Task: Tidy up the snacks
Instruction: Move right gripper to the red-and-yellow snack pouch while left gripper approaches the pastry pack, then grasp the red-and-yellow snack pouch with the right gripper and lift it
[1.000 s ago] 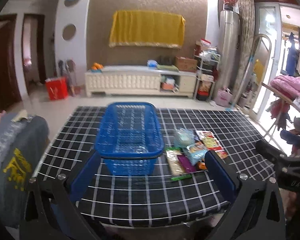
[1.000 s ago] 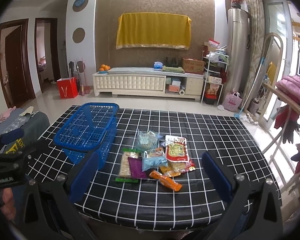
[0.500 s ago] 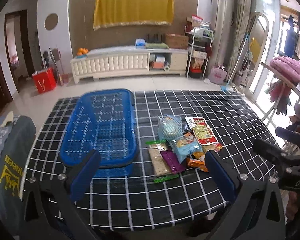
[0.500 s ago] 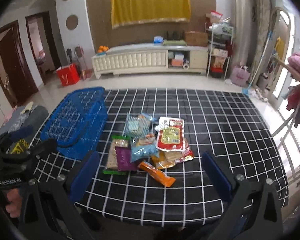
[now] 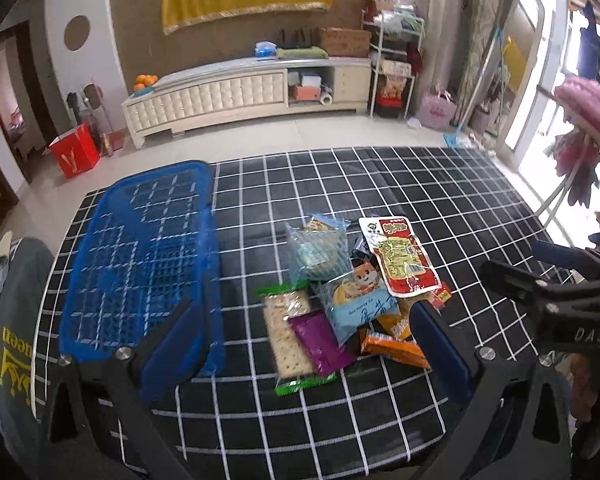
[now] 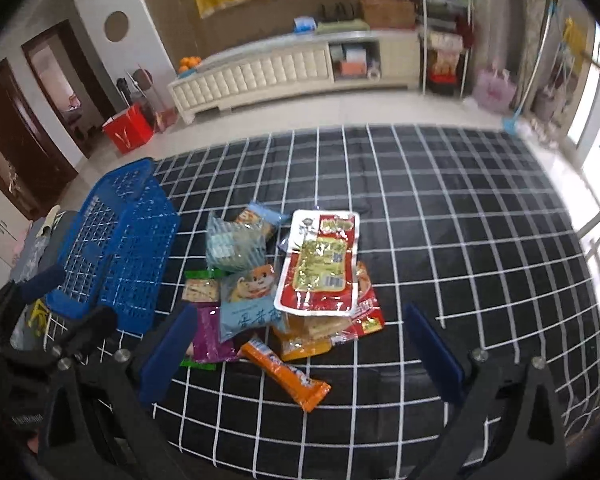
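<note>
An empty blue mesh basket (image 5: pixel 140 264) stands on the left of the black checked table (image 5: pixel 380 184); it also shows in the right wrist view (image 6: pixel 112 252). A pile of snack packs lies to its right: a red and white pack (image 6: pixel 320 260), a light blue pack (image 6: pixel 248 300), a purple pack (image 5: pixel 320 340), a cracker pack (image 5: pixel 288 332) and an orange bar (image 6: pixel 288 376). My left gripper (image 5: pixel 304 356) is open above the near table edge, over the pile's left side. My right gripper (image 6: pixel 300 356) is open above the orange bar.
The other gripper shows at the right edge of the left wrist view (image 5: pixel 560 300). A grey cloth (image 5: pixel 8 320) lies left of the table. A white TV cabinet (image 5: pixel 244 92) and a red box (image 5: pixel 74 156) stand beyond on the floor.
Both grippers have risen, tilted down and moved in over the table. The snack pile now sits closer and between the fingers. Both stay open.
</note>
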Tool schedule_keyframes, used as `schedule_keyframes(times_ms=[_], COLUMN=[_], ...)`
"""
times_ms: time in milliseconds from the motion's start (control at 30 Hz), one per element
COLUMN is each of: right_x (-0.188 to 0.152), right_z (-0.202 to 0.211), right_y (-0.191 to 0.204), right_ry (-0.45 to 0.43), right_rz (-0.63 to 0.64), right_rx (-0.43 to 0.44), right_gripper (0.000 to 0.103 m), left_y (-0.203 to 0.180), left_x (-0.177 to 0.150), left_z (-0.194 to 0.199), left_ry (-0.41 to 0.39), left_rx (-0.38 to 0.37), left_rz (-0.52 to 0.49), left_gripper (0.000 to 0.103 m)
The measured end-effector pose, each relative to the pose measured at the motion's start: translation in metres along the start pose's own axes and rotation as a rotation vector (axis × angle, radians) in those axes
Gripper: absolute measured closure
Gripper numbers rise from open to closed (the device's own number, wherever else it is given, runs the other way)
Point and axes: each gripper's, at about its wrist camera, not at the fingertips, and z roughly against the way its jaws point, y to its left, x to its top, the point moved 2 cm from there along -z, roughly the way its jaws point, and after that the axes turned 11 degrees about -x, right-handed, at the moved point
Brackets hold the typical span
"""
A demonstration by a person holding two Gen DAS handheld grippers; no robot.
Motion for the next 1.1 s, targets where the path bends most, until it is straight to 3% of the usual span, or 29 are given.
schedule_keyframes(times_ms=[367, 533, 667, 900, 1100], right_x=[0.028, 0.036, 0.040, 0.035, 0.037], right_z=[-0.062, -0.096, -0.127, -0.161, -0.170], right_y=[-0.006, -0.006, -0.001, -0.004, -0.006], right_ry=[0.128, 0.216, 0.294, 0.385, 0.374], right_rz=[0.026, 0.045, 0.063, 0.048, 0.098], right_rx=[0.044, 0.087, 0.067, 0.067, 0.007], right_gripper=[0.000, 0.000, 0.000, 0.001, 0.015], left_y=[0.000, -0.001, -0.010, -0.001, 0.010], left_x=[0.026, 0.031, 0.031, 0.031, 0.027], left_z=[-0.081, -0.101, -0.121, -0.149, -0.157], left_ry=[0.125, 0.175, 0.268, 0.320, 0.333], left_rx=[-0.009, -0.056, -0.132, -0.058, -0.041], left_rz=[-0.025, -0.059, -0.152, -0.150, -0.122], left_gripper=[0.000, 0.000, 0.000, 0.000, 0.000])
